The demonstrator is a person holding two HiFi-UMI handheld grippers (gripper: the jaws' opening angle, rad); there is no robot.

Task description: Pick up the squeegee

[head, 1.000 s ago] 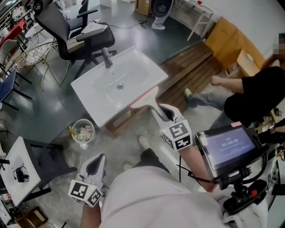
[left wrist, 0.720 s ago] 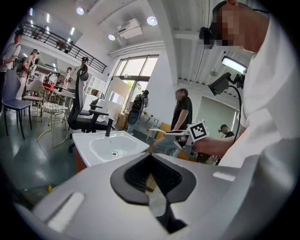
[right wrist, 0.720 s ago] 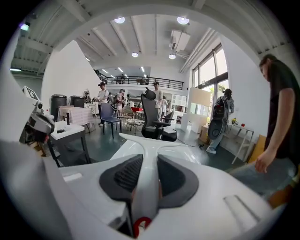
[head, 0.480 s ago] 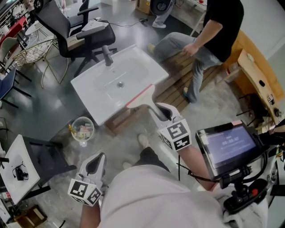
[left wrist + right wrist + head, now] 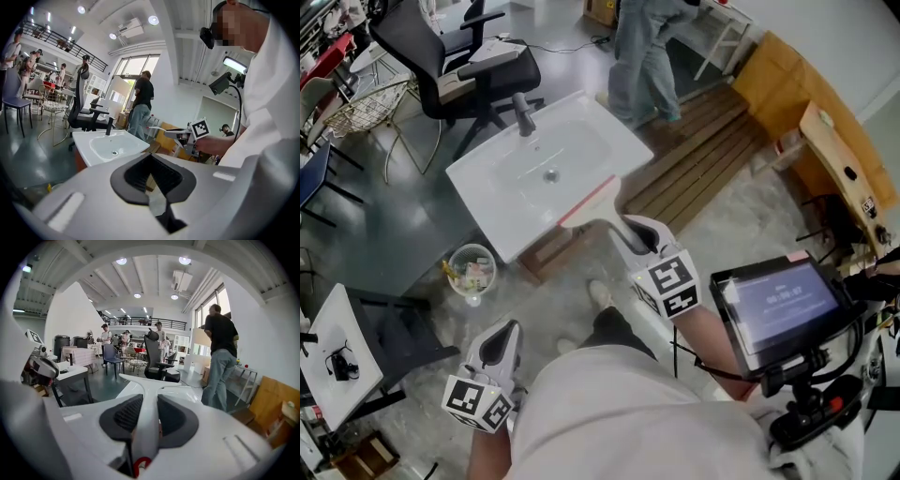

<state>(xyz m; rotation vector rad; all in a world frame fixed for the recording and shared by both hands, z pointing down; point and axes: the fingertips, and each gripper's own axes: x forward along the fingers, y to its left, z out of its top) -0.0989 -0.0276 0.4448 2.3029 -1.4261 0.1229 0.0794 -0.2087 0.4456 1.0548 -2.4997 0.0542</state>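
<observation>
The squeegee [image 5: 592, 203] has a white handle and a red-edged blade. My right gripper [image 5: 636, 236] is shut on its handle and holds it over the front right corner of the white sink [image 5: 487, 217]. In the right gripper view the white handle [image 5: 148, 394] runs straight out between the dark pads [image 5: 125, 414], its blade spreading at the far end. My left gripper [image 5: 508, 336] hangs low near my left side, shut with nothing in it. From the left gripper [image 5: 151, 161] view, the right gripper [image 5: 187, 137] and the squeegee [image 5: 157, 127] show past the sink [image 5: 93, 157].
A black faucet [image 5: 523, 117] stands at the sink's back edge. A clear bin of rubbish [image 5: 472, 274] sits on the floor by the sink. A person [image 5: 642, 47] stands behind the sink by an office chair [image 5: 450, 56]. A screen on a stand [image 5: 778, 305] is at my right.
The person in the background got up from the wooden platform at right and walked behind the sink. My right gripper with the squeegee shifted slightly; the left gripper stayed put.
</observation>
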